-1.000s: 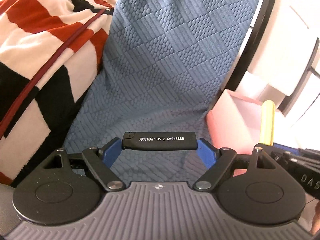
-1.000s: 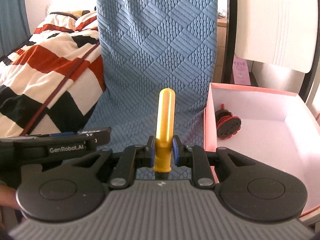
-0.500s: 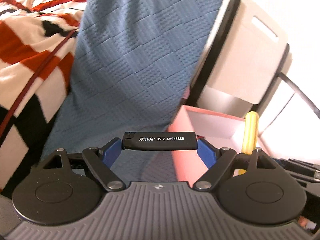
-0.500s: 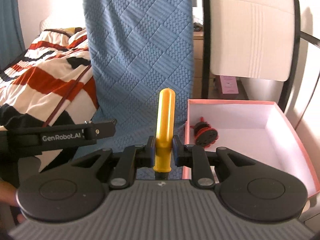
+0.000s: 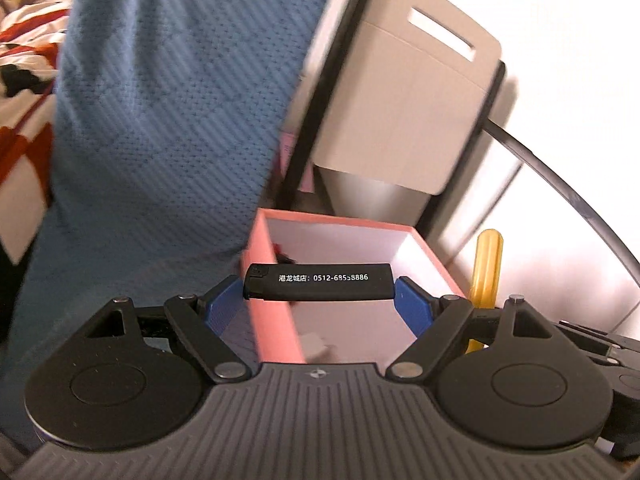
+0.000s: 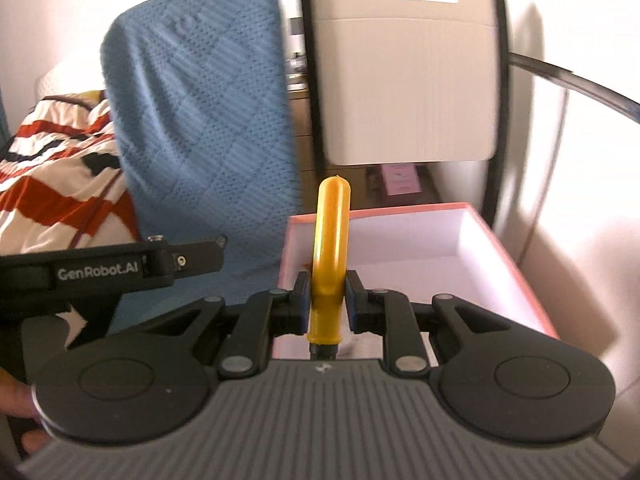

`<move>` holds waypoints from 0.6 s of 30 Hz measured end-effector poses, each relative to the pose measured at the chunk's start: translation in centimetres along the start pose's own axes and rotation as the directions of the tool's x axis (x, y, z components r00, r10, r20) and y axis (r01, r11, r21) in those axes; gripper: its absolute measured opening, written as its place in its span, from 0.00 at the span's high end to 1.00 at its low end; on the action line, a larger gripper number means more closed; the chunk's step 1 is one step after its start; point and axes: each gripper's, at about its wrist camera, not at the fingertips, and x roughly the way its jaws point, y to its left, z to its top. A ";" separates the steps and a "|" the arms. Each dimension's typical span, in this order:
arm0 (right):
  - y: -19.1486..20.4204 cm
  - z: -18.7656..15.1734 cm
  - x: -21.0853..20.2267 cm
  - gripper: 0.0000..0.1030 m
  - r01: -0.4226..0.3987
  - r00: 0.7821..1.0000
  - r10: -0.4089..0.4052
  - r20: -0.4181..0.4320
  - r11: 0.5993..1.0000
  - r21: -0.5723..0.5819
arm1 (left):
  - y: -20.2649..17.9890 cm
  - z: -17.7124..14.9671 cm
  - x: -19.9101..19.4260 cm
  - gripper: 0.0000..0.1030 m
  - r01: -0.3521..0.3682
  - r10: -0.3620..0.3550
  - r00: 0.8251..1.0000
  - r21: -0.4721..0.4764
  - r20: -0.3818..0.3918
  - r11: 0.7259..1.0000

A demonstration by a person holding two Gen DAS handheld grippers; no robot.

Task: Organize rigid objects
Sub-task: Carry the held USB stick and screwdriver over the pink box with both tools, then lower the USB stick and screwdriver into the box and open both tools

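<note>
Left wrist view showed the pink box (image 5: 276,320) holding a small dark item, blurred. Left gripper (image 5: 319,298) pinched the black lighter (image 5: 319,287) endwise above it; right gripper (image 6: 327,302) clamped the yellow handle (image 6: 329,256).

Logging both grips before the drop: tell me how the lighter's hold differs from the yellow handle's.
The black lighter lies crosswise, clamped end to end in the wide-spread left gripper. The yellow handle points forward, pinched near its base by the nearly closed right gripper. Both hang by the pink box.
</note>
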 end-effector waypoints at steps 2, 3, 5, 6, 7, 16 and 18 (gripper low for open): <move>-1.4 -0.4 0.0 0.79 0.017 1.000 -0.016 -0.008 1.000 0.023 | -1.3 -0.1 0.9 0.17 0.010 -0.010 1.000 0.021 -0.021 1.000; -2.1 -0.7 0.3 0.79 0.025 0.999 -0.025 -0.024 0.999 0.028 | -2.0 -0.2 1.5 0.17 0.012 -0.010 0.999 0.035 -0.033 0.999; -3.0 -1.2 0.8 0.79 0.042 0.998 -0.041 -0.049 0.999 0.024 | -3.0 -0.4 2.7 0.17 0.012 -0.010 0.998 0.040 -0.056 0.999; -3.6 -1.5 1.0 0.79 0.050 0.997 -0.049 -0.062 0.998 0.024 | -3.2 -0.6 3.4 0.17 0.016 -0.014 0.997 0.037 -0.072 0.999; -4.0 -1.7 1.3 0.79 0.053 0.996 -0.051 -0.074 0.998 0.028 | -3.6 -0.8 4.1 0.17 0.019 -0.016 0.996 0.035 -0.088 0.999; -8.2 -3.6 5.7 0.79 0.079 0.970 -0.045 -0.241 0.988 0.133 | -5.0 -2.5 10.0 0.17 0.005 0.007 0.971 0.048 -0.240 0.999; -9.0 -3.7 6.5 0.78 0.072 0.966 -0.028 -0.258 0.984 0.162 | -5.1 -2.5 10.7 0.17 0.002 0.012 0.965 0.054 -0.263 0.999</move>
